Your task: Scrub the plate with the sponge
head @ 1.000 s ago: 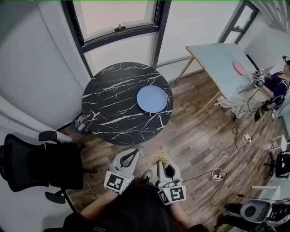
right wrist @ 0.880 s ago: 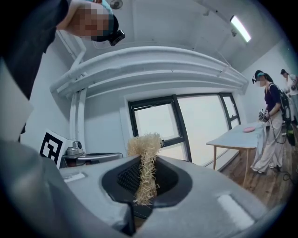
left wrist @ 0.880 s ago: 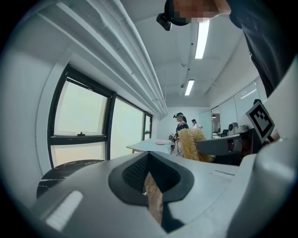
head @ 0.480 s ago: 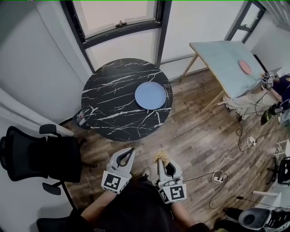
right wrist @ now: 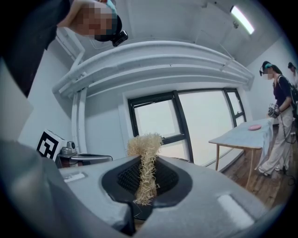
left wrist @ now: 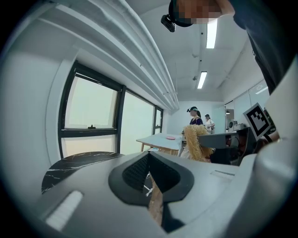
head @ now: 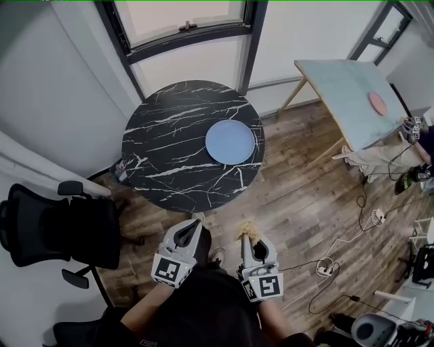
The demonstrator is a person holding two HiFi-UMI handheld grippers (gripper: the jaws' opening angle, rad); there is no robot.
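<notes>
A pale blue plate lies on the right side of a round black marble table. Both grippers hang side by side over the wood floor, just short of the table's near edge. My left gripper is shut with nothing between its jaws. My right gripper is shut on a straw-coloured fibrous sponge, whose tuft sticks out past the jaws. The sponge also shows to the right in the left gripper view.
A black office chair stands left of me. A light wooden table with a pink plate is at the back right, and a person stands by it. Cables lie on the floor at the right. A window is behind the round table.
Both grippers have edged forward toward the round table and sunk slightly. The sponge stays clamped in the right one, and the left stays shut.
</notes>
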